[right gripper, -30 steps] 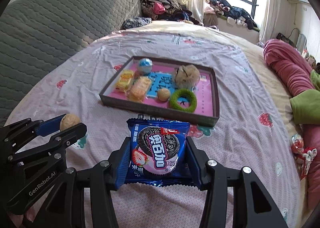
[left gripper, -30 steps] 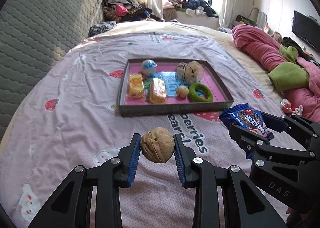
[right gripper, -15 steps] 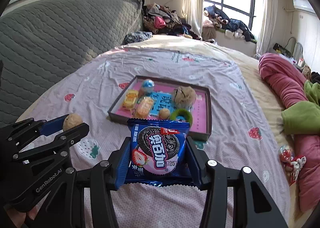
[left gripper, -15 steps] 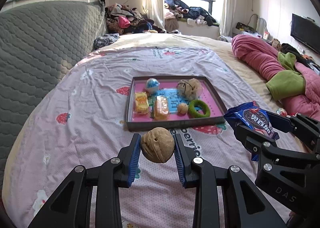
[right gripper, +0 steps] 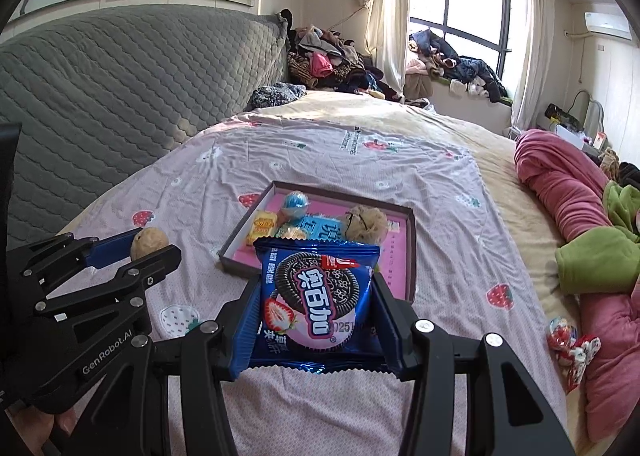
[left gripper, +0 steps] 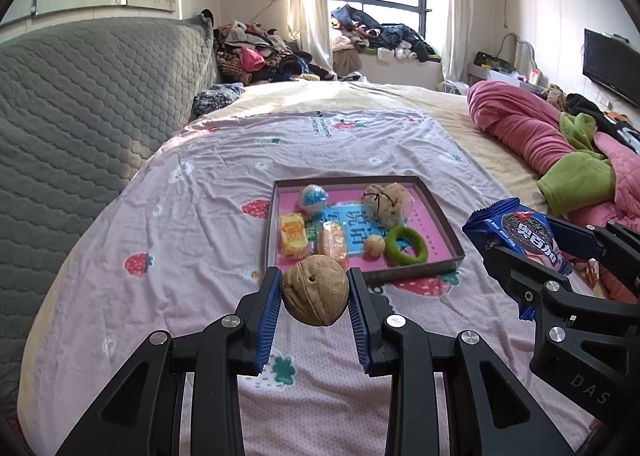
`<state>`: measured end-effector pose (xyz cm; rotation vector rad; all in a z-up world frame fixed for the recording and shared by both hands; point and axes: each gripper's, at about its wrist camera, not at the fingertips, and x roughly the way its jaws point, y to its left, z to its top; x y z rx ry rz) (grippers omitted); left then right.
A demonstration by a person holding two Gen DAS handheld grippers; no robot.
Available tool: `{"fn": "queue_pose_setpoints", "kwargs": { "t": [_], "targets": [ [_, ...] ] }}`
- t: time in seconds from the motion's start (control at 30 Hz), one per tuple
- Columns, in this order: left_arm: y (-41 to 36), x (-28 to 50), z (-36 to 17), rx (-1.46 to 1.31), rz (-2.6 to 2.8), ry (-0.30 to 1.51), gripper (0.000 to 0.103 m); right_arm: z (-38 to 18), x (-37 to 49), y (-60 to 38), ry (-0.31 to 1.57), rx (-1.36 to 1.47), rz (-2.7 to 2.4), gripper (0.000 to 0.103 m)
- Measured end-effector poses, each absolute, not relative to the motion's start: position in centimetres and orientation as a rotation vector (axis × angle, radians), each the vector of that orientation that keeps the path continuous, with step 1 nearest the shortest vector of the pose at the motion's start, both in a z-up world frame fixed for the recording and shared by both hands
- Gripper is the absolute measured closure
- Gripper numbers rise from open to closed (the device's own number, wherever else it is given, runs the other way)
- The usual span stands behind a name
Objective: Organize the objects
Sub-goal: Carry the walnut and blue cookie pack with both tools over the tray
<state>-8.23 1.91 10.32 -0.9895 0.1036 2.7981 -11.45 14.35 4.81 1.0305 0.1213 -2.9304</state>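
Walnut and cookie packet were each held clear of the bedsheet, short of the tray, which we took as landmark. We saw the left gripper pinching the walnut between its blue pads, on the near side of the tray. The right gripper clamped the blue packet by its two side edges, printed face toward its camera, near the tray's front right corner. Inside the tray we noted a blue ball at the rear left, a tan plush at the rear right, two yellow snack packs at the front left, a small nut and a green ring at the front right. A pink quilt lay well right of the tray, a grey headboard well to its left.
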Motion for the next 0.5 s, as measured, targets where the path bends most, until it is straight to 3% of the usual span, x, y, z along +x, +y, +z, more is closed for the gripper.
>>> {"fn": "queue_pose_setpoints", "kwargs": {
  "t": [0.5],
  "targets": [
    [3.0, -13.2, 11.0, -0.98, 2.793, 0.13, 0.069, 5.8, -15.3, 15.9, 0.148, 1.017, -2.952, 0.051]
  ]
}}
